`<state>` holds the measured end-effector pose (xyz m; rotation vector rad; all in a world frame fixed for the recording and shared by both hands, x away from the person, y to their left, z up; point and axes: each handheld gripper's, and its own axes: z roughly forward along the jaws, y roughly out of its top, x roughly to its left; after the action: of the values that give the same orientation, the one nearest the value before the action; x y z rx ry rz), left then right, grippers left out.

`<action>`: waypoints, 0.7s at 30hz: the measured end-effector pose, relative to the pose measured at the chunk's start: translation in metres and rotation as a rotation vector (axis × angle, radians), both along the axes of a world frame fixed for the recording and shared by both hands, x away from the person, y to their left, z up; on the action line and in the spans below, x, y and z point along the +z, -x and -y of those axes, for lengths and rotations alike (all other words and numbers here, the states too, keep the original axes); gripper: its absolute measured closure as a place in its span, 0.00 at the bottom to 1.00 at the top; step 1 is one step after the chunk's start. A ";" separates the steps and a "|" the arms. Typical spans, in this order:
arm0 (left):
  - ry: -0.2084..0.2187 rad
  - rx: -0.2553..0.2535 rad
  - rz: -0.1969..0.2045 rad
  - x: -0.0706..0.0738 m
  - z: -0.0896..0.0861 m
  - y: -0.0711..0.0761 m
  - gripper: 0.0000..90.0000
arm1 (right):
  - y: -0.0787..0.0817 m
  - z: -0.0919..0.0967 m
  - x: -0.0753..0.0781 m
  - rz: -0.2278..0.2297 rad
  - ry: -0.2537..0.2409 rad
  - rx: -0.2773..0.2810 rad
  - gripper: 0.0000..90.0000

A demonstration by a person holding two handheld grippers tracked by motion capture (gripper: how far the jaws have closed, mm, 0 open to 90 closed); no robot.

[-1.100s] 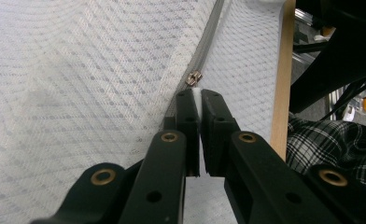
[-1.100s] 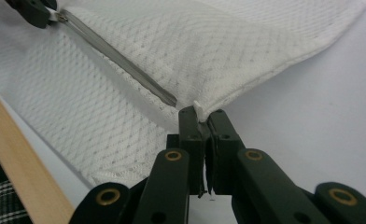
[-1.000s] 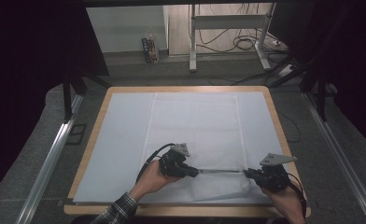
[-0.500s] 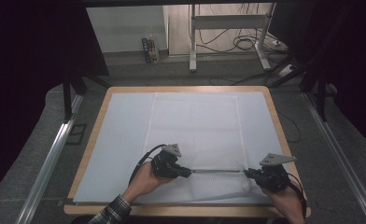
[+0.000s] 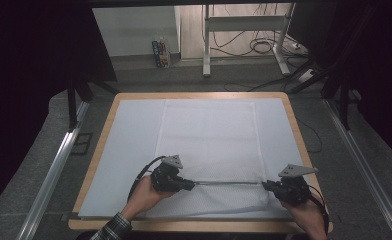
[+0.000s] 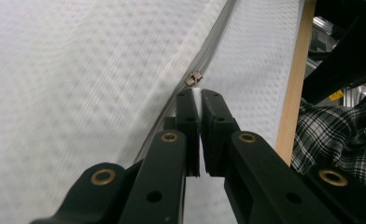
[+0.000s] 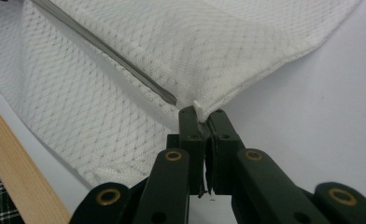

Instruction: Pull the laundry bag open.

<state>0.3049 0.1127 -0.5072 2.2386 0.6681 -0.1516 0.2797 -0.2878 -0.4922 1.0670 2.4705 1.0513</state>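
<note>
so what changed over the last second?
The left claw slid left along the zipper, its jaws shut on the white fabric by the slider. The right claw stayed at the zipper's other end, pinching the cloth cover corner. The cover stayed flat.

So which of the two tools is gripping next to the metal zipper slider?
The left tool: the small metal zipper slider sits just past its tips. The right tool pinches the fabric corner.

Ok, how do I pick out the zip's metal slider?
Start at the white cloth on the wooden-edged table. A grey zip runs along its near part. The slider is the small metal piece just beyond the left gripper.
</note>
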 end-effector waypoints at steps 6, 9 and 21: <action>0.002 0.029 -0.007 -0.002 -0.015 0.004 0.97 | 0.000 0.000 0.000 0.000 0.002 0.000 0.95; -0.001 0.036 -0.010 -0.003 -0.020 0.006 0.97 | 0.000 0.000 0.000 -0.001 0.004 0.001 0.95; 0.003 0.075 -0.030 -0.008 -0.039 0.014 0.97 | 0.000 0.001 0.000 -0.001 0.006 0.003 0.95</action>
<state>0.2908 0.1519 -0.5152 2.2090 0.7657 -0.1489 0.2799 -0.2884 -0.4926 1.0618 2.4754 1.0437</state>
